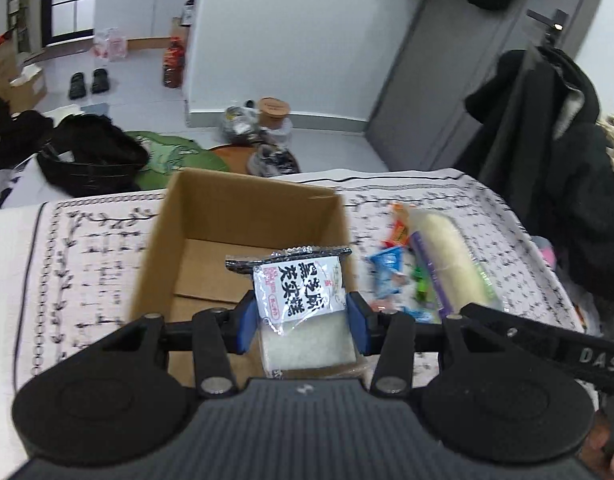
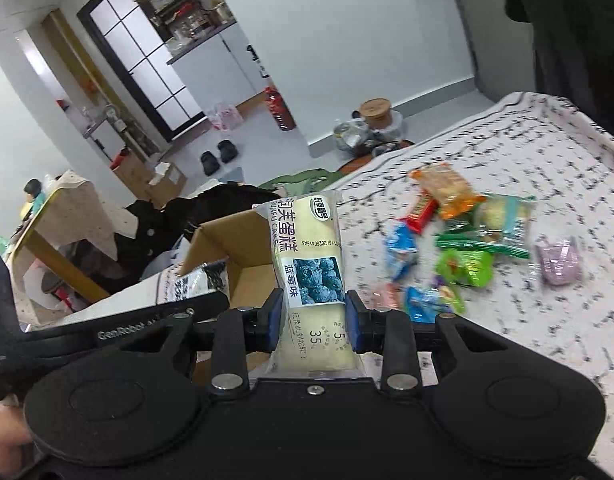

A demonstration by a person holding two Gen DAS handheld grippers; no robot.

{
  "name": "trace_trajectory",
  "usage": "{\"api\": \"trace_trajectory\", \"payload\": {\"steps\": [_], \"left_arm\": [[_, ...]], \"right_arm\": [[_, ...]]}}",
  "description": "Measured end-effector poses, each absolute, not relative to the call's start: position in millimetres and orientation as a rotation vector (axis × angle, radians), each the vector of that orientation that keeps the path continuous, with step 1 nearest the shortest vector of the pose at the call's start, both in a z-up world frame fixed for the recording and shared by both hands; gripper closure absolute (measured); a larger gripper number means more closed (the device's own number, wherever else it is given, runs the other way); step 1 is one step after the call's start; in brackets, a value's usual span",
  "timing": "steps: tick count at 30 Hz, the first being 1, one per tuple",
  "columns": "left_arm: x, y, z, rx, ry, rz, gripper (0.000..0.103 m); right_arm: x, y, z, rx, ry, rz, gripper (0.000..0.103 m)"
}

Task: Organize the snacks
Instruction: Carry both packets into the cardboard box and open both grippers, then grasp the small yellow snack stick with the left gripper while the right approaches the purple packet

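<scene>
Now the rice snack pack (image 1: 299, 292), white with black letters, is pinched between the blue pads of the left gripper (image 1: 303, 320) and hangs over the open cardboard box (image 1: 243, 208). Meanwhile the right gripper (image 2: 313, 318) pinches a long cake packet (image 2: 307, 256) with a blueberry picture, held above the table beside the box. More small snacks (image 2: 459, 240) lie scattered on the patterned tablecloth (image 2: 547, 332), to the right of the box. Behind the table a dark coat (image 1: 547, 132) hangs.

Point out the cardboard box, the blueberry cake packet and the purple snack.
cardboard box (image 1: 243, 208): left wrist view, inner far wall.
blueberry cake packet (image 2: 311, 256): right wrist view, label middle.
purple snack (image 2: 557, 264): right wrist view, wrapper centre.
</scene>
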State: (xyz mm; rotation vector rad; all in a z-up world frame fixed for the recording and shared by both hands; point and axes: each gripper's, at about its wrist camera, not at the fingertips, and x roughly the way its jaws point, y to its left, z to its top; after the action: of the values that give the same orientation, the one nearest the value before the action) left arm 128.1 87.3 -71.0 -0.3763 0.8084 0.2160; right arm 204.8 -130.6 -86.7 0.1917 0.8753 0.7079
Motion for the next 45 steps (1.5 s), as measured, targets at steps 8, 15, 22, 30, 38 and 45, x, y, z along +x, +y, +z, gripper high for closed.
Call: {"api": "trace_trajectory", "payload": {"steps": [8, 15, 22, 30, 38, 45], "left_arm": [[117.6, 113.2, -72.5, -0.391, 0.807, 0.295, 0.054], [112.9, 118.3, -69.0, -0.387, 0.805, 0.326, 0.05], [110.3, 113.5, -68.3, -0.369, 0.822, 0.318, 0.038], [115.5, 92.9, -65.0, -0.365, 0.844, 0.27, 0.025], [121.3, 63.0, -55.9, -0.33, 0.796, 0.2, 0.0], [132.1, 41.1, -54.8, -0.324, 0.782, 0.149, 0.0]], "right_arm": [[203.7, -97.5, -88.3, 0.201, 0.883, 0.75, 0.072], [201.9, -77.2, -86.9, 0.234, 0.881, 0.778, 0.062], [197.9, -98.2, -84.3, 0.153, 0.85, 0.706, 0.018], [194.8, -145.7, -84.1, 0.123, 0.827, 0.63, 0.001], [195.2, -185.3, -80.2, 0.089, 0.79, 0.594, 0.0], [197.3, -213.2, -77.7, 0.061, 0.765, 0.558, 0.0]]}}
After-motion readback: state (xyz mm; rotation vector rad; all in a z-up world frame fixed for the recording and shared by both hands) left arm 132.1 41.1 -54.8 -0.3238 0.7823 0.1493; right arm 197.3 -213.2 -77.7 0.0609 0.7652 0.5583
